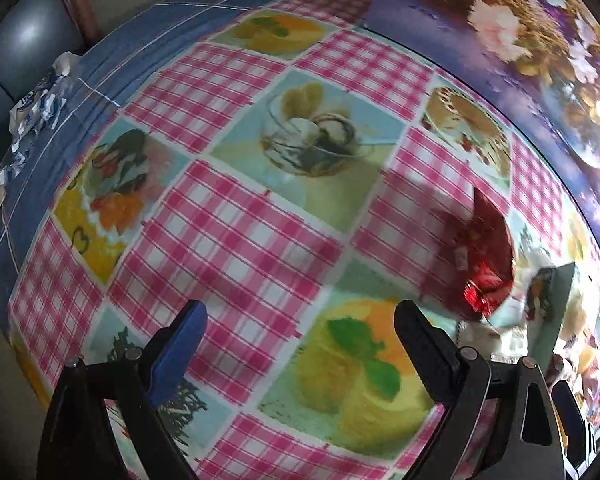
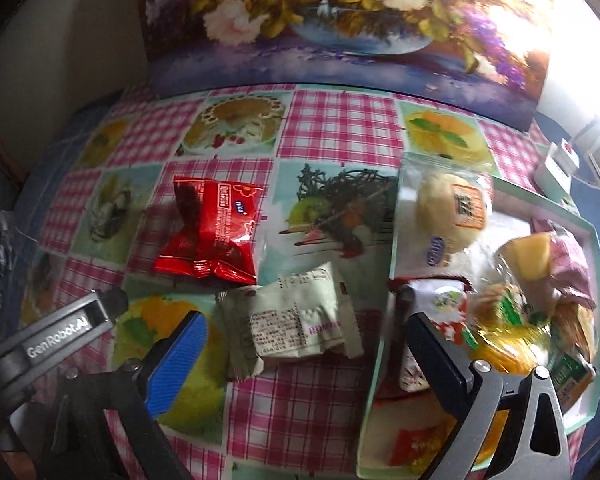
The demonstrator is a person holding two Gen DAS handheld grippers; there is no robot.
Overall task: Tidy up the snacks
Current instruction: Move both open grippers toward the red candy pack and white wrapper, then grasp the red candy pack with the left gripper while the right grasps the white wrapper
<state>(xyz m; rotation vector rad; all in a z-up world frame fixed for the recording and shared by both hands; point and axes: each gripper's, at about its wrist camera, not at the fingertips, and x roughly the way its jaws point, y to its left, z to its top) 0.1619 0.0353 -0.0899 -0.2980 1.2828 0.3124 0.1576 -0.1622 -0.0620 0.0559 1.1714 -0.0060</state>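
Observation:
A red snack packet lies on the checked tablecloth, and a pale green-white packet lies just in front of it. A light green tray at the right holds several wrapped snacks, among them a bun in clear wrap. My right gripper is open and empty, just above the pale packet. My left gripper is open and empty over bare cloth. In the left wrist view the red packet lies to the right, with the tray's corner beyond it.
A flower picture stands along the table's back edge. A small white box sits at the far right. Crumpled blue-white wrappers lie on the blue cloth at the far left. The left gripper's body shows at lower left.

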